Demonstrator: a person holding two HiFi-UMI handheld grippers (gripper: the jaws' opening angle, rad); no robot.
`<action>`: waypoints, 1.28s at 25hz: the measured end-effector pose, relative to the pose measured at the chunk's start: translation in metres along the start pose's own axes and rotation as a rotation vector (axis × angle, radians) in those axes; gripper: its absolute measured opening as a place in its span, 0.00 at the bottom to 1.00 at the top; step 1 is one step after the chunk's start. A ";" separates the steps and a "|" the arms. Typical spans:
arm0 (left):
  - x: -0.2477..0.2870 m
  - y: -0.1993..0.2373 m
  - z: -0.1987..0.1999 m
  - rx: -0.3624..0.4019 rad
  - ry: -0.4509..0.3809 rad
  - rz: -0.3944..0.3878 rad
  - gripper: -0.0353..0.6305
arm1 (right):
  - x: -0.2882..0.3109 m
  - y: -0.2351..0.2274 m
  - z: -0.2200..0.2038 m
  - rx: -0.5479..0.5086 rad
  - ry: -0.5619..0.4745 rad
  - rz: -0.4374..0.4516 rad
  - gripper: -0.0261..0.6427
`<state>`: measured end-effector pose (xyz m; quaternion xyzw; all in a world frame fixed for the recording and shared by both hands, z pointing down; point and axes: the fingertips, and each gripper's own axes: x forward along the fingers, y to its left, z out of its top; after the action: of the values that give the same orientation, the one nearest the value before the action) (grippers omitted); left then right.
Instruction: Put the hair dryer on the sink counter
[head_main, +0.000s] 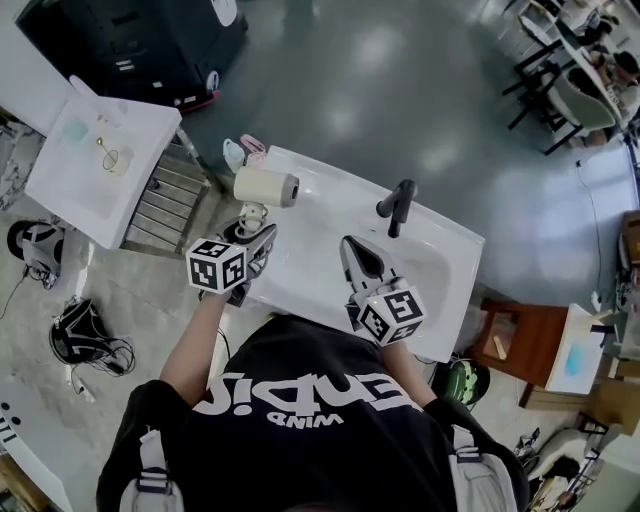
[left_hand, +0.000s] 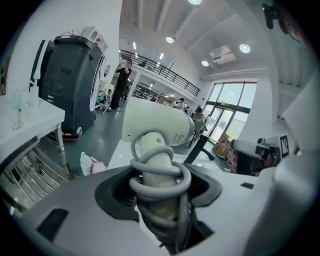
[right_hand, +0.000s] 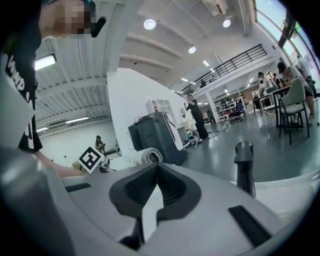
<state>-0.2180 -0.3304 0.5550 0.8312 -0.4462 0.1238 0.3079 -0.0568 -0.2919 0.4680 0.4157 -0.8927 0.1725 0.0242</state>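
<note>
A cream hair dryer (head_main: 265, 186) with its grey cord wound round the handle stands upright over the left end of the white sink counter (head_main: 320, 185). My left gripper (head_main: 250, 238) is shut on the handle and cord; in the left gripper view the hair dryer (left_hand: 157, 125) rises straight out of the left gripper (left_hand: 158, 175). My right gripper (head_main: 356, 252) hovers over the basin, its jaws meeting at the tips with nothing between them. The right gripper view shows the right gripper (right_hand: 157, 167) and the hair dryer (right_hand: 150, 156) beyond it at the left.
A black faucet (head_main: 398, 205) stands at the back of the basin. A small bottle and a pink item (head_main: 243, 152) lie on the floor by the counter's far left corner. A white table (head_main: 100, 150) stands at left, a wooden stool (head_main: 520, 340) at right.
</note>
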 end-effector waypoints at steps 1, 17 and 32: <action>0.004 0.002 0.000 0.005 0.007 0.002 0.45 | -0.001 -0.001 0.000 0.000 0.000 -0.001 0.07; 0.070 0.055 -0.024 0.082 0.191 0.065 0.45 | -0.002 -0.006 -0.008 0.023 0.020 -0.022 0.07; 0.112 0.066 -0.041 0.118 0.335 0.068 0.45 | -0.005 -0.016 -0.012 0.037 0.030 -0.057 0.07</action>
<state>-0.2049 -0.4068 0.6671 0.8000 -0.4084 0.2971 0.3241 -0.0423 -0.2937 0.4826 0.4386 -0.8767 0.1945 0.0346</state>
